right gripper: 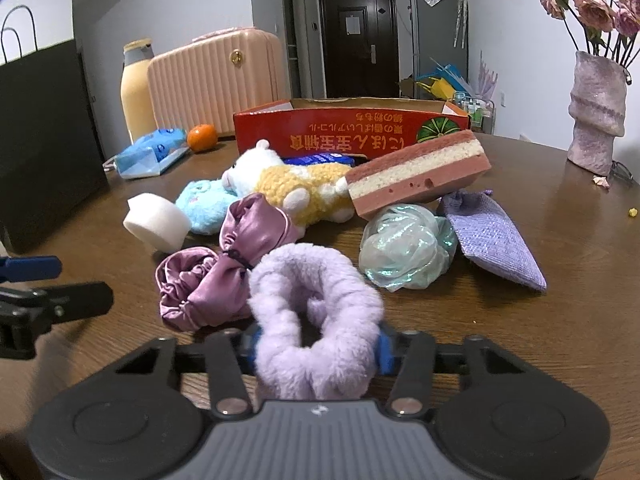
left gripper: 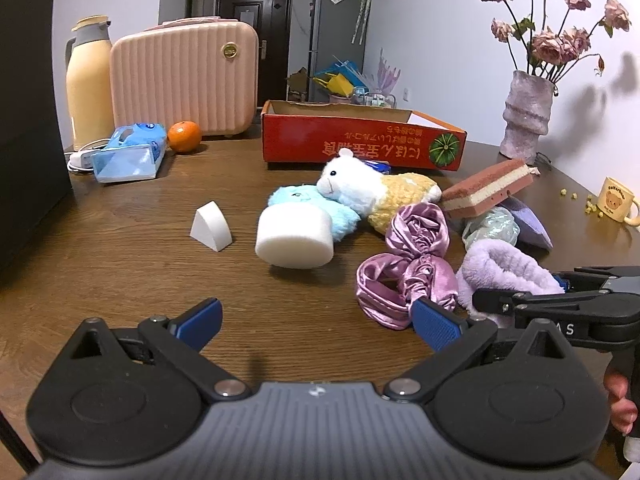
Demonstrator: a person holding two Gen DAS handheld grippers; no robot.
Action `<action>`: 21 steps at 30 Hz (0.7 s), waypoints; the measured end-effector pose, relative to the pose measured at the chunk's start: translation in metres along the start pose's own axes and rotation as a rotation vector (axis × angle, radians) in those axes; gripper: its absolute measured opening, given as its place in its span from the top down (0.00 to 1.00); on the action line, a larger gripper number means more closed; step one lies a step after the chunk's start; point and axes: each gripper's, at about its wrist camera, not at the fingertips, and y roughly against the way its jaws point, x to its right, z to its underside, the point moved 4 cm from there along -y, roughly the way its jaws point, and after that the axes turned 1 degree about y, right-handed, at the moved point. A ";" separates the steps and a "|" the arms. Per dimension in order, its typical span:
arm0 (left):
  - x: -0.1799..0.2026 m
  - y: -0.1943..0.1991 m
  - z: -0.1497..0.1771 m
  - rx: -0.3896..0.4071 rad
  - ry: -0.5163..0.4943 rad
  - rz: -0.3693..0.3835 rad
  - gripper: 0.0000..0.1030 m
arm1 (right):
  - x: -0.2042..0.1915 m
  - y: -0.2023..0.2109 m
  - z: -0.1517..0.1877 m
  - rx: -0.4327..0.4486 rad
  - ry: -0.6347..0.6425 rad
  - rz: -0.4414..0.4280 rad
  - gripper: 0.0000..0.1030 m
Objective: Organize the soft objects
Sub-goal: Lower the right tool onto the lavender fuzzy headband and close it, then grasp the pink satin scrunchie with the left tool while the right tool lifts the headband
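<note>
Your right tongs [right gripper: 318,354] point down toward the bench [right gripper: 560,264] and are clamped on the fluffy lilac scrunchie [right gripper: 316,312]: the blue pads press into its near loop from both sides, and the fluff bulges above and below them. Your left tongs [left gripper: 316,320] hang above bare wood with their blue pads wide apart and nothing between them.

Take the red cardboard box [right gripper: 352,134] as your marker. The scrunchie sits well in front of it, at the near edge of the soft pile. Between scrunchie and box lie the pink satin bonnet [right gripper: 224,264], the iridescent mesh puff [right gripper: 404,248], the knitted lilac pouch [right gripper: 496,240], the pink-and-cream layered sponge [right gripper: 420,172], the white and yellow plush animal [right gripper: 292,184] and the pale blue plush [right gripper: 204,204]. The round white foam block [right gripper: 156,216] lies left of the pile.

Only the left wrist view shows the small white foam wedge [left gripper: 212,226] left of the foam block, the bear mug [left gripper: 614,200] far to the right of the box, and part of your hand [left gripper: 622,404] behind the right tongs. It shows the right tongs side-on, so the grip itself reads clearly only from the right wrist view.

The box's inside is hidden from both views. The scrunchie's underside is masked by the tongs, so you cannot tell whether it is touching the bench.
</note>
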 end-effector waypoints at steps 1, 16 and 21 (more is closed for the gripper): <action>0.002 -0.001 -0.001 -0.001 -0.006 -0.001 0.00 | 0.001 0.001 0.000 0.006 -0.005 -0.006 0.63; 0.038 -0.015 -0.019 -0.020 -0.082 0.031 0.00 | 0.036 0.026 -0.001 0.128 -0.077 0.009 0.71; 0.050 -0.023 -0.026 -0.038 -0.100 0.049 0.00 | 0.052 0.033 -0.002 0.168 -0.099 0.040 0.71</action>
